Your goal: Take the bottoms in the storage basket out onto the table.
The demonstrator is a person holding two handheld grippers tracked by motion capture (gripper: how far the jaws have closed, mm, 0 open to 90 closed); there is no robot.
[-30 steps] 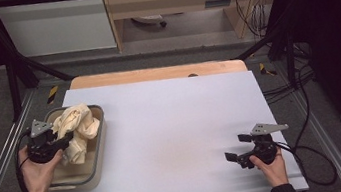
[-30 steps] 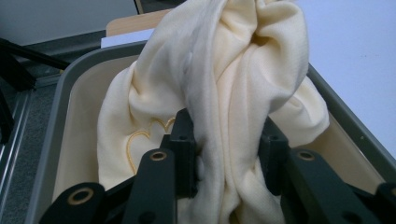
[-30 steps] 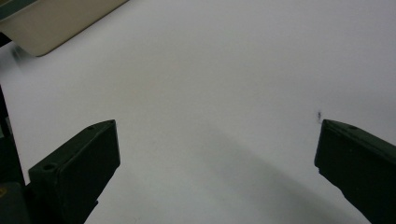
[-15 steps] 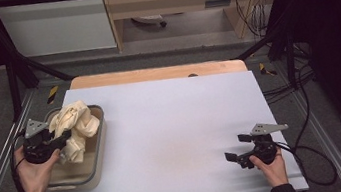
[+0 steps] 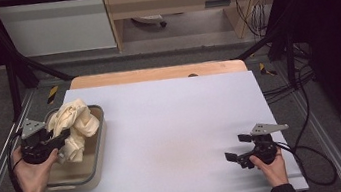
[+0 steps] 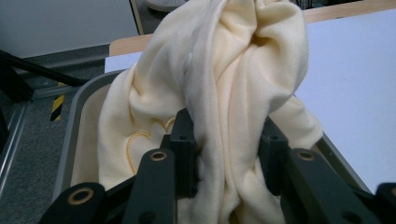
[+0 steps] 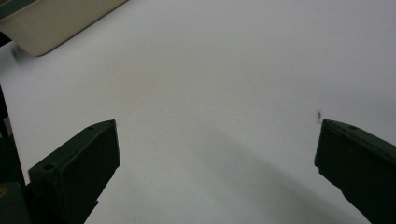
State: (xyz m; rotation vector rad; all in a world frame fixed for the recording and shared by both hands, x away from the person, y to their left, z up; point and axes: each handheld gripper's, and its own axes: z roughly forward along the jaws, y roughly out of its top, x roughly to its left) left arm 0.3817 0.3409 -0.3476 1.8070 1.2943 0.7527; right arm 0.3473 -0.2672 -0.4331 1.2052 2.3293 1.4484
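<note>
A pale yellow cloth [image 5: 74, 124] is bunched up over a grey tray [image 5: 96, 152] at the table's left side. My left gripper [image 5: 60, 136] is shut on the cloth [image 6: 224, 107] and holds it lifted above the tray [image 6: 77, 126]; an embroidered outline shows on the fabric near the jaws. My right gripper [image 5: 239, 149] rests low over the white table [image 5: 177, 120] at the front right. It stands wide open with nothing between its fingers [image 7: 77, 168].
A strip of wooden board [image 5: 155, 74] runs along the table's far edge. Cables [image 5: 307, 147] trail off the right side. A corner of the tray [image 7: 51, 28] shows at the upper left of the right gripper view. The table's middle is bare white surface.
My left gripper has moved slightly back toward the person with the cloth still held, pulling it up from the tray. The right gripper has stayed still.
</note>
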